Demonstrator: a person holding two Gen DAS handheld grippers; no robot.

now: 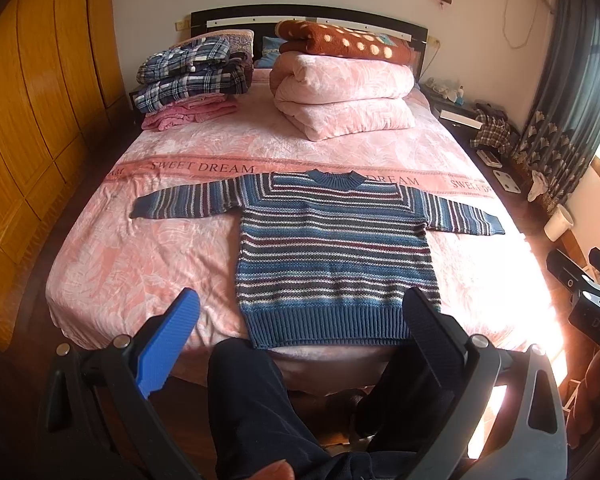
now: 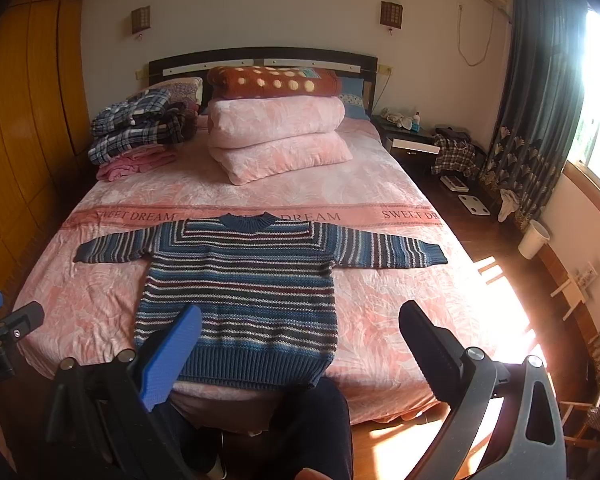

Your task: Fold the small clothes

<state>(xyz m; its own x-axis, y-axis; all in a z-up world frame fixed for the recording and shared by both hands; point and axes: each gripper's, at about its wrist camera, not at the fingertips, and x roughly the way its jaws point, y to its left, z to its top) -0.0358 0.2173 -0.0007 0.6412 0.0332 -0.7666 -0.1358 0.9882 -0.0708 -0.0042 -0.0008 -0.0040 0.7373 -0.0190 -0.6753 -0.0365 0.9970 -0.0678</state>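
The sweater point(image 1: 332, 252) lies flat on the bed point(image 1: 140, 248), sleeves out, ready to fold. My left gripper point(image 1: 300, 320) and right gripper point(image 2: 300, 328) are spread wide, holding nothing.

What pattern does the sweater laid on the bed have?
The sweater has horizontal stripes in blue, grey, white and maroon; clearest in the left wrist view.

Sweater point(image 1: 332, 252): blue, grey, white, maroon stripes (navy ribbed hem). Bedspread point(image 1: 140, 248): pink leaf print. Blanket point(image 1: 340, 42): brown, cream dots. Folded clothes point(image 1: 188, 76): navy-white plaid.
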